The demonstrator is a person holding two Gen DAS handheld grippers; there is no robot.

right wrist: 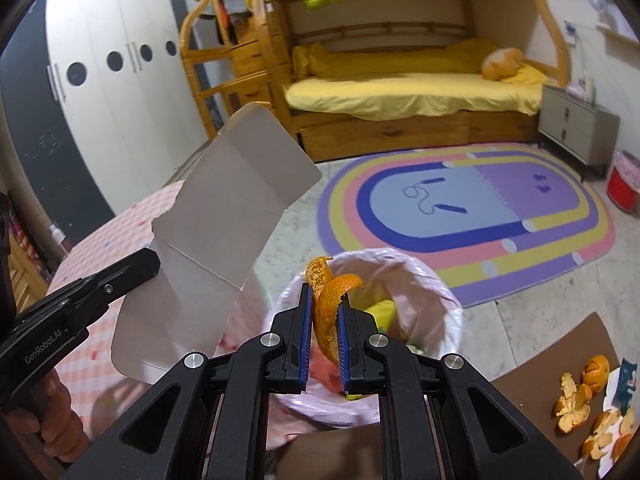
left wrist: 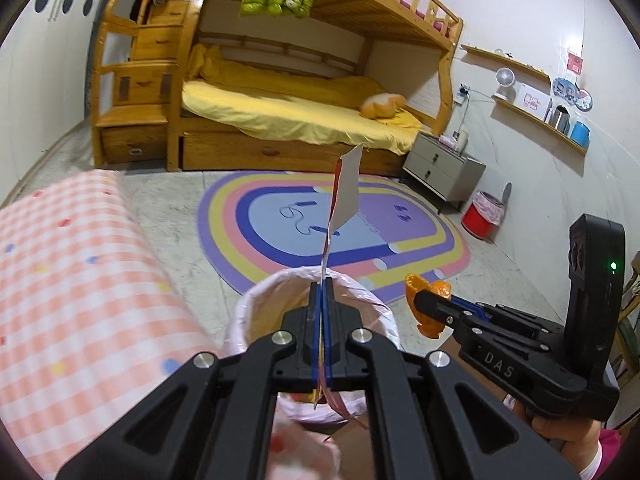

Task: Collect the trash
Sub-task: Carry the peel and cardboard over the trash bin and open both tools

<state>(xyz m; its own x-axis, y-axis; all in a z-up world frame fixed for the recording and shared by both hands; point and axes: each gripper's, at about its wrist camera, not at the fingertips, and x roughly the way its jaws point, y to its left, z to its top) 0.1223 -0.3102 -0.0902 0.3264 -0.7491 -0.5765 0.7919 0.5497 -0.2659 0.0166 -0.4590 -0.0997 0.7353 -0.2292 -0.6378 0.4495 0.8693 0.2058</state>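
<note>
— What have you got in your left claw?

— My left gripper (left wrist: 322, 292) is pinched tight on a flattened piece of cardboard packaging (right wrist: 216, 240), grey-white on the side facing my other camera (edge-on from its own, so it looks like a thin strip standing up from the blue pads (left wrist: 327, 340)). It is held over the near rim of the waste bin (right wrist: 448, 304), which wears a pale pink liner.

— And the right?

— My right gripper (right wrist: 325, 320) is nearly closed, the gap between its pads filled by a curl of orange peel (right wrist: 330, 300). The peel sticks up past the fingertips and hangs directly above the bin's mouth; something yellow lies inside already.

— Anything left to gather?

— More orange peels (right wrist: 576, 408) lie on a brown board (right wrist: 560, 356) to my right, beside a scrap of dark printed wrapper (right wrist: 626, 384). The bin stands on pale stone floor, just beside the pink checked cloth (left wrist: 80, 280), with the rainbow rug (left wrist: 420, 256) beyond it.
</note>
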